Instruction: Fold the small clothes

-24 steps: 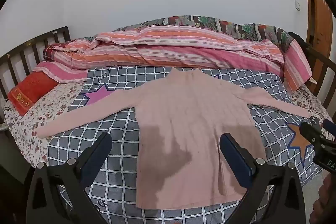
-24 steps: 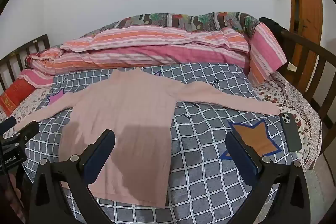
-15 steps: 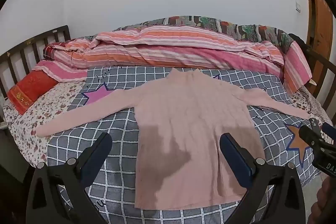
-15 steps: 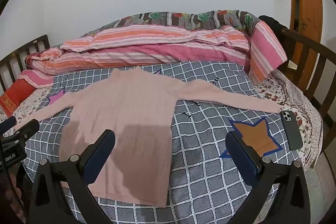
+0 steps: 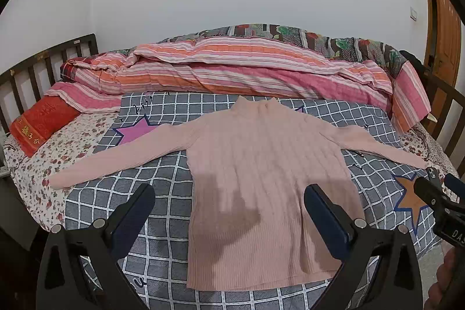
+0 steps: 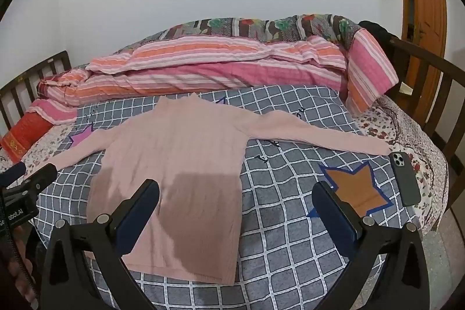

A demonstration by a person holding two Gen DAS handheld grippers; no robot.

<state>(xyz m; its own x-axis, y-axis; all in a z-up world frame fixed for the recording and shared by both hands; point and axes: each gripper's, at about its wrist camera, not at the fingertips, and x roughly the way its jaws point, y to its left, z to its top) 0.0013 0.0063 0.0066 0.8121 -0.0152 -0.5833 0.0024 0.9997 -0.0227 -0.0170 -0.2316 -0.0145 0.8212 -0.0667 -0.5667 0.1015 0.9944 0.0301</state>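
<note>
A pale pink ribbed sweater [image 5: 261,164] lies flat on the grey checked bedspread [image 5: 162,193], collar toward the far side and both sleeves spread wide. My left gripper [image 5: 229,199] hovers open above the sweater's hem, nothing between its fingers. In the right wrist view the same sweater [image 6: 180,153] lies left of centre, its right sleeve reaching toward a phone. My right gripper [image 6: 237,198] stands open above the sweater's lower right edge and the bedspread [image 6: 279,222], holding nothing. Each gripper shows at the edge of the other's view.
A rolled striped pink quilt [image 5: 232,71] lies along the far side of the bed. A red pillow [image 5: 40,121] sits at the left by the dark wooden rails [image 5: 35,69]. A dark phone [image 6: 404,179] rests at the bed's right edge. A wooden door [image 6: 427,13] stands at the right.
Both views have shifted only slightly; the sweater lies as before and both grippers stay open and empty.
</note>
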